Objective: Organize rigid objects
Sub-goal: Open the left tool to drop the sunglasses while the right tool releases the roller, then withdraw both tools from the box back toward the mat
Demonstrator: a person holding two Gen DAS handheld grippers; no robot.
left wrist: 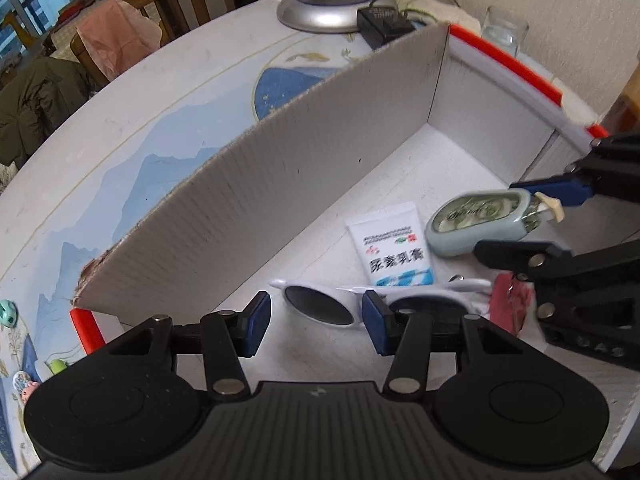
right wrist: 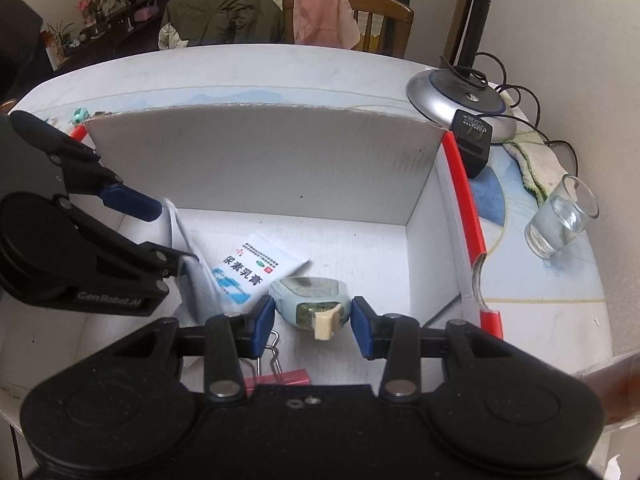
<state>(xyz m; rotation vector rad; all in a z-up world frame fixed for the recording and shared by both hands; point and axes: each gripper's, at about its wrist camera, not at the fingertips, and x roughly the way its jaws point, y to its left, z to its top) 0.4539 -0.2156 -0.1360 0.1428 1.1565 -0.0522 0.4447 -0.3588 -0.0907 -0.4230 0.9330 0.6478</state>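
A white cardboard box [right wrist: 256, 160] with red-edged rims is seen on a round table [left wrist: 132, 128] printed with a blue mountain scene. Both grippers are lowered into the box.

Left gripper [left wrist: 316, 322]: blue pads are set on either side of one lens of the white sunglasses [left wrist: 320, 304], which lie near the box's near-left wall. In the left wrist view the lens sits beyond the pads, with a gap visible at each side. In the right wrist view the frame appears between the fingers [right wrist: 132, 202] and tilted up off the floor. Whether the pads actually press on the frame cannot be told.

Right gripper [right wrist: 313, 320]: jaws are parted around the pale blue-green tape dispenser [right wrist: 308, 296], whose cream tab [right wrist: 326, 322] points toward the camera. Narrow gaps show between pads and casing in the right wrist view. A firm grip cannot be confirmed; the dispenser is blurred in the left wrist view.

Box floor: a white ointment tube [left wrist: 390, 244] with printed characters lies flat between the sunglasses and the dispenser. A red binder clip [right wrist: 276, 376] lies at the near edge, just beside the right gripper's left finger.

Outside the box, far right: a silver lamp base [right wrist: 452, 96], a black adapter [right wrist: 474, 136], and a glass of water [right wrist: 560, 220]. A wooden chair [right wrist: 380, 20] draped with pink cloth stands beyond the table.
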